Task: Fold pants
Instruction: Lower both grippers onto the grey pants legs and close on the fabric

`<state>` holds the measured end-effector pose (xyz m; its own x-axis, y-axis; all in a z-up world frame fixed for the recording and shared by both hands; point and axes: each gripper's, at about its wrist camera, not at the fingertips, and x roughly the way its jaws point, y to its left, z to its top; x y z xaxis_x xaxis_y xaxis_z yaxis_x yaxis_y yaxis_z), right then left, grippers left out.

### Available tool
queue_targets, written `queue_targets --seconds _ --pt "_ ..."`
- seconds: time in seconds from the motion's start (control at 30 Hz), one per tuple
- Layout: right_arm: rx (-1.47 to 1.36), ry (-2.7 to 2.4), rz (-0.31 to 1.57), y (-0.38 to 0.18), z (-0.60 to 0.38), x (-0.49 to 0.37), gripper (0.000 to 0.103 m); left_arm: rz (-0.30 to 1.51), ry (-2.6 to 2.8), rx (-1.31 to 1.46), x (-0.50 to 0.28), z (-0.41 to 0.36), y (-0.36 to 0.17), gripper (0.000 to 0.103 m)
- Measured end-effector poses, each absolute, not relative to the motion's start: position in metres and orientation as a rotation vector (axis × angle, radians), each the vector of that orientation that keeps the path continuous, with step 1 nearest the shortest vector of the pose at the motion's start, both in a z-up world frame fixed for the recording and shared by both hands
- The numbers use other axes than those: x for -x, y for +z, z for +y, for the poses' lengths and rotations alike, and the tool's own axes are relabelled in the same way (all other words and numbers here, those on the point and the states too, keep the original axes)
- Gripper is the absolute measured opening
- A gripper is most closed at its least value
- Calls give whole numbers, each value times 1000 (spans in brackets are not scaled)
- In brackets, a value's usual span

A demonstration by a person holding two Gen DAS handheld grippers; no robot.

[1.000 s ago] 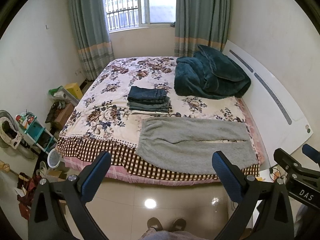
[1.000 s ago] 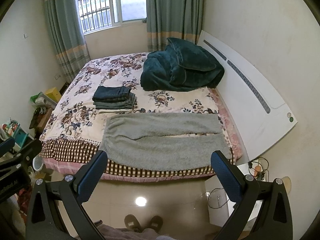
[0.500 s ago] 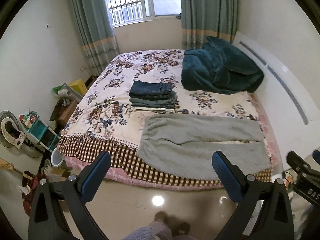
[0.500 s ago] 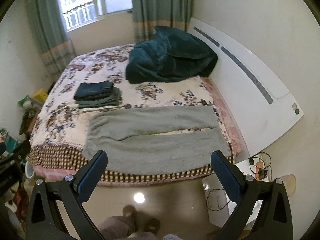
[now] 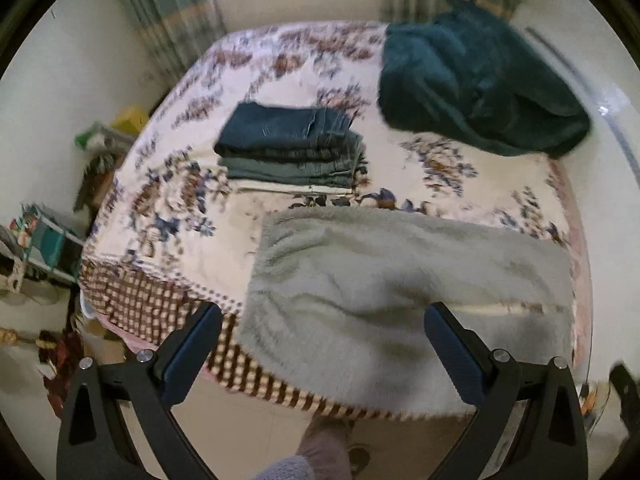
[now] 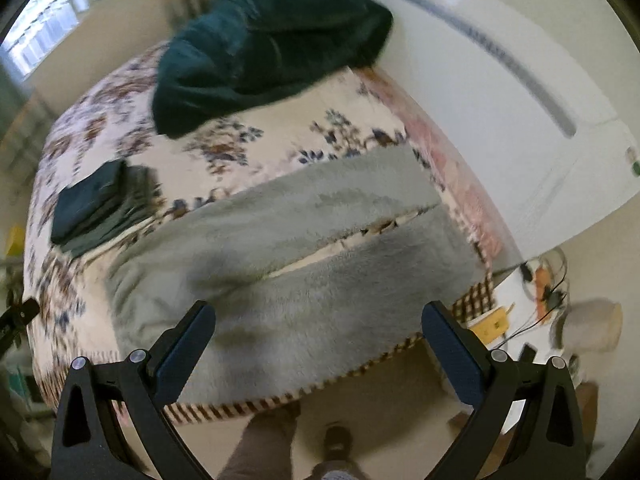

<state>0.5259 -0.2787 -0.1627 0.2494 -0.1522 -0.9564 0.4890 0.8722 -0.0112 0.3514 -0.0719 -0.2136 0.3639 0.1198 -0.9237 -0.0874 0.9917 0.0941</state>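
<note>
grey pants [image 5: 400,280] lie flat along the bed [image 5: 168,208] near edge, legs apart. left gripper [image 5: 320,344] & right gripper [image 6: 316,344] both spread wide, empty. pinch waistband and near cuff, then fold the near leg onto the far one.

The grey fleece pants [image 5: 404,280] that you were to fold lay flat and unfolded along the near edge of the bed, waistband to your left, legs to your right. The two legs [image 6: 360,216] lay side by side, a narrow gap between them.
</note>
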Motion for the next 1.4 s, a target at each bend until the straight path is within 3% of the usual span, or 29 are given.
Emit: queue_targets --seconds 0.3,0.47,0.7,0.9,0.93,1.0,1.03,1.07,1.1,1.13,1.17,1.2,1.23,1.27,1.4 --pt "-507 -658 1419 -331 -370 -670 103 1563 309 175 -523 -61 -381 103" --pt "-575 -727 1481 -425 -422 -731 103 1669 455 339 -587 -51 -462 103" --pt "-605 -780 1542 -530 -474 -791 103 1745 648 526 -634 -43 -551 103" --pt "-601 -808 1588 -591 -508 -828 103 1779 745 451 -641 -52 -588 103" --pt "-601 -809 1593 -597 -512 -832 103 1769 749 442 -641 -53 -589 100" --pt "-591 -804 1612 -607 -515 -839 103 1722 739 432 -641 -54 -586 84" --pt "-594 -800 1619 -610 -516 -840 103 1704 727 423 -641 -54 -584 58" --pt "-606 -787 1630 -614 -516 -841 100 1695 716 405 -640 -54 -582 37" --pt "-615 -778 1638 -617 -516 -842 96 1686 699 390 -640 -53 -579 29" --pt "-622 -767 1643 -619 -516 -841 81 1668 681 375 -638 -51 -573 15" --pt "-630 -752 1645 -620 -515 -840 60 1641 656 383 -635 -49 -567 11" --pt "-637 -728 1648 -621 -514 -839 48 1611 630 405 -630 -45 -559 9" --pt "-633 -721 1648 -621 -513 -837 22 1569 603 442 -623 -40 -548 7" --pt "-627 -712 1637 -617 -512 -833 6 1540 585 469 -613 -36 -539 7" --pt "-594 -650 1538 -576 -509 -808 0 1429 492 542 -578 -26 -493 6"
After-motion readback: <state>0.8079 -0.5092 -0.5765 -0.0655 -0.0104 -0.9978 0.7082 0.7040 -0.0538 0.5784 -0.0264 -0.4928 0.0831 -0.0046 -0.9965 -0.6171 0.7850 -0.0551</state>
